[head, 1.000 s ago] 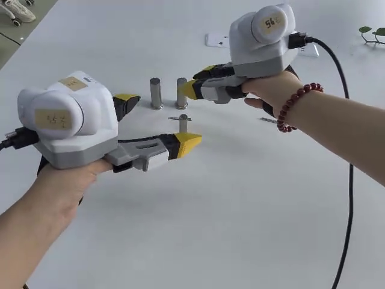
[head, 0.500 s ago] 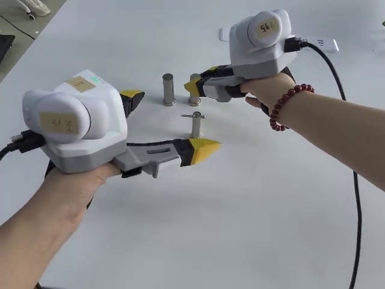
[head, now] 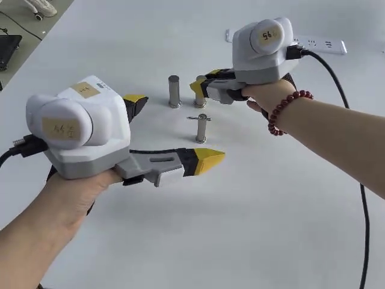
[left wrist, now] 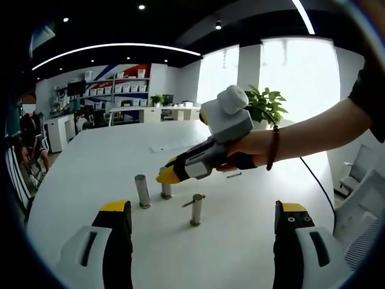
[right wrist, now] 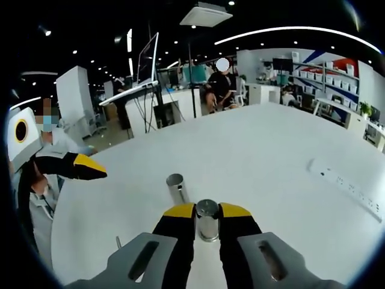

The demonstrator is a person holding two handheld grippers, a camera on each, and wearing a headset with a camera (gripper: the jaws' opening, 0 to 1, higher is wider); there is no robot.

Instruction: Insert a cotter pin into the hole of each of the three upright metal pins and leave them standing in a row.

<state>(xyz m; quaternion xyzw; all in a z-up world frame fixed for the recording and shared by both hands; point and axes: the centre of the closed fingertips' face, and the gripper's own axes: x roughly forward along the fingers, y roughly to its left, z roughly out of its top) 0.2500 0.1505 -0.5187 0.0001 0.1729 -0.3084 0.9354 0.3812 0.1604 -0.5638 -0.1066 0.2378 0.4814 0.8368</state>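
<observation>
Three upright metal pins stand on the white table. The front pin [head: 202,127] [left wrist: 195,211] has a cotter pin [head: 198,118] through its top. The back left pin [head: 174,91] [right wrist: 176,188] is bare. My right gripper [head: 198,87] [right wrist: 207,212] is shut on the back right pin [head: 200,101] [right wrist: 207,220], its yellow fingertips pressed against both sides of it. My left gripper [head: 174,129] [left wrist: 203,211] hangs wide open in front of the pins and holds nothing. The front pin stands just beyond its jaws.
A white power strip [head: 319,43] [right wrist: 349,180] lies at the table's far right. A black cable [head: 361,205] runs from the right gripper down the right side. A small loose metal piece [left wrist: 233,175] lies on the table under the right wrist.
The head camera has shifted, so the scene sits higher and further right. My right gripper stays at the back right pin. The left gripper remains wide open, a little further back from the front pin.
</observation>
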